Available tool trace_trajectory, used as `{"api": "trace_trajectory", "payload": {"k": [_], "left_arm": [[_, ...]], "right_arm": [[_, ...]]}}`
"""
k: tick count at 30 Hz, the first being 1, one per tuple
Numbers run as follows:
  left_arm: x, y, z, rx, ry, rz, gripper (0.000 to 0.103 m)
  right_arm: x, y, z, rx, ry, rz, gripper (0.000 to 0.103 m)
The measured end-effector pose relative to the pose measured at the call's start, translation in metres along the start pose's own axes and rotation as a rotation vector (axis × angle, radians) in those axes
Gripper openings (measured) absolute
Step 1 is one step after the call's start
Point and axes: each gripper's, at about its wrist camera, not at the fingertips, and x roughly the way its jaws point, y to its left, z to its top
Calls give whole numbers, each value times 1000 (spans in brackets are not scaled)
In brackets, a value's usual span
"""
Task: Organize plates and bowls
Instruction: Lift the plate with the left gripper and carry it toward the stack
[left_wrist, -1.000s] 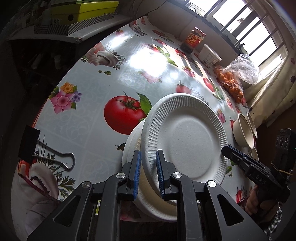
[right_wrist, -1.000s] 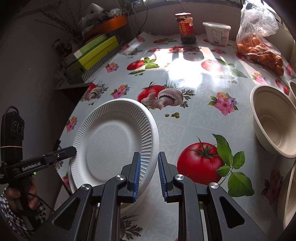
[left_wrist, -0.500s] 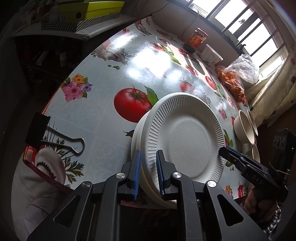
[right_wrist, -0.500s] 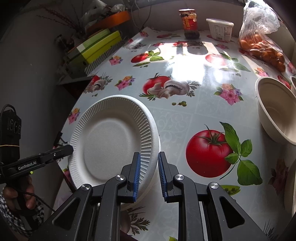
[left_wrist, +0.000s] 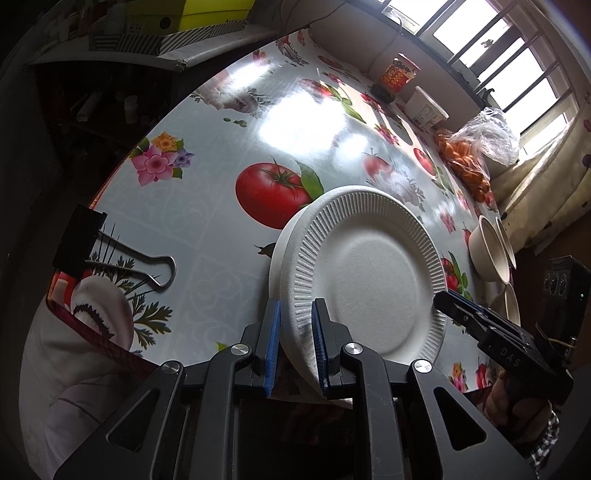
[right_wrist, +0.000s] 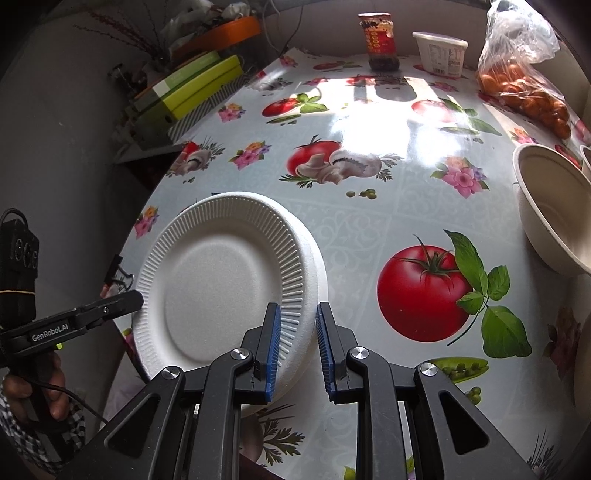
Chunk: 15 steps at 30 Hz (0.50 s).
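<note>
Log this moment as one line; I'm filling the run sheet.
left tongs: shut on plate rim | right tongs: shut on opposite rim | plate: over second plate | bowls: untouched

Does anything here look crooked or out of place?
Yes. The top white plate sits shifted off the plate beneath, whose rim peeks out on one side. The stack also overhangs the table edge.

You are holding a matt white foam plate with a ribbed rim and a smooth centre. It sits on a glossy, printed plastic tablecloth that throws back glare. Right of the plate, the bowl looks like matt cream pulp. Left of the plate lies a binder clip with shiny wire handles. Beyond the bowl, the bag is thin, crinkled clear plastic.
</note>
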Motion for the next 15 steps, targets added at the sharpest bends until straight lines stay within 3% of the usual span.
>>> {"api": "trace_trajectory", "payload": {"k": [9,15], "left_arm": [[0,0,0,-5,4,-9,18],[-2,0,-2,-10,-4,-23,19]], "right_arm": [[2,-3,-1,12,1,-6,20],[2,-8,-2,33,-1,-10,29]]}}
